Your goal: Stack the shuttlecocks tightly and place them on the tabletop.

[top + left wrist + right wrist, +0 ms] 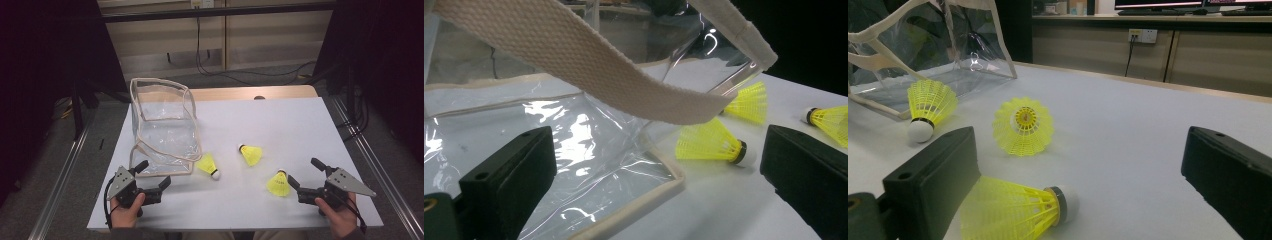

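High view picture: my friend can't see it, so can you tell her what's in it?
Three yellow shuttlecocks lie on a white table: one beside a clear plastic bag with cream straps, one in the middle, one near the right gripper. A person's hands hold the left gripper and the right one at the near edge, fingers open, holding nothing.

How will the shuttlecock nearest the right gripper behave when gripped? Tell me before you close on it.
The shuttlecock looks very light, so a nudge would likely send it skidding. Lying on its side, it may roll in an arc around its cork tip. Its thin yellow mesh skirt will probably flex under the right gripper, whose jaws are open.
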{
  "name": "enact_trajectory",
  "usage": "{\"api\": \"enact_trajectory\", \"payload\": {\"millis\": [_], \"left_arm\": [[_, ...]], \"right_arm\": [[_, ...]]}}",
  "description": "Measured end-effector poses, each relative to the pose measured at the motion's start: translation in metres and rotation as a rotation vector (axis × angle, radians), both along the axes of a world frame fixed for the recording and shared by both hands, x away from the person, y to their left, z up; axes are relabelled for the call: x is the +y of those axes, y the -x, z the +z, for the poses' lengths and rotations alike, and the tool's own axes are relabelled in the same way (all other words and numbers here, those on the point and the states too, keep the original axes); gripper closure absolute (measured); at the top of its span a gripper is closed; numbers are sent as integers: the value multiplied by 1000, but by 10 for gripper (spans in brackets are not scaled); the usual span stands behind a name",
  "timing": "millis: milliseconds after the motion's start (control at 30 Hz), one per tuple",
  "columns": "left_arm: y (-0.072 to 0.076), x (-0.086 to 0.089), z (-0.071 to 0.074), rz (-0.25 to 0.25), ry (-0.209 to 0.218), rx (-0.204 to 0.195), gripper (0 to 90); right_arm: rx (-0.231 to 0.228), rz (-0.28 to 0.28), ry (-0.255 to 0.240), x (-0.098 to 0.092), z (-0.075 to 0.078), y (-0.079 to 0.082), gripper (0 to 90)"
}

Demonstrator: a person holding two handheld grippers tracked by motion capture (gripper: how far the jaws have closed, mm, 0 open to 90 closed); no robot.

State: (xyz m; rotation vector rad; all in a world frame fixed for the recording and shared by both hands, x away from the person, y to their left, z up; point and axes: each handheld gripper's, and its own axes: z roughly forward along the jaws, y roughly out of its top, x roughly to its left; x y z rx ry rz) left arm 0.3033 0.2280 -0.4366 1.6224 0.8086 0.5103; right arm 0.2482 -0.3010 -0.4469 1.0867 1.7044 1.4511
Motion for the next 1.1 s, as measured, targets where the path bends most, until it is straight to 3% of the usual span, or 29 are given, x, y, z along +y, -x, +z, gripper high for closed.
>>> {"api": "enact_trajectory", "payload": {"millis": [400,800,1100], "left_arm": [[1,-2,0,-10,6,11,14],[4,-11,1,-72,21,20,12],[4,-27,2,-119,-10,38,17]], "right_arm": [[-3,6,10,0,1,1,15],[-5,7,9,0,2,1,15],[-6,3,11,-1,2,2,16]]}}
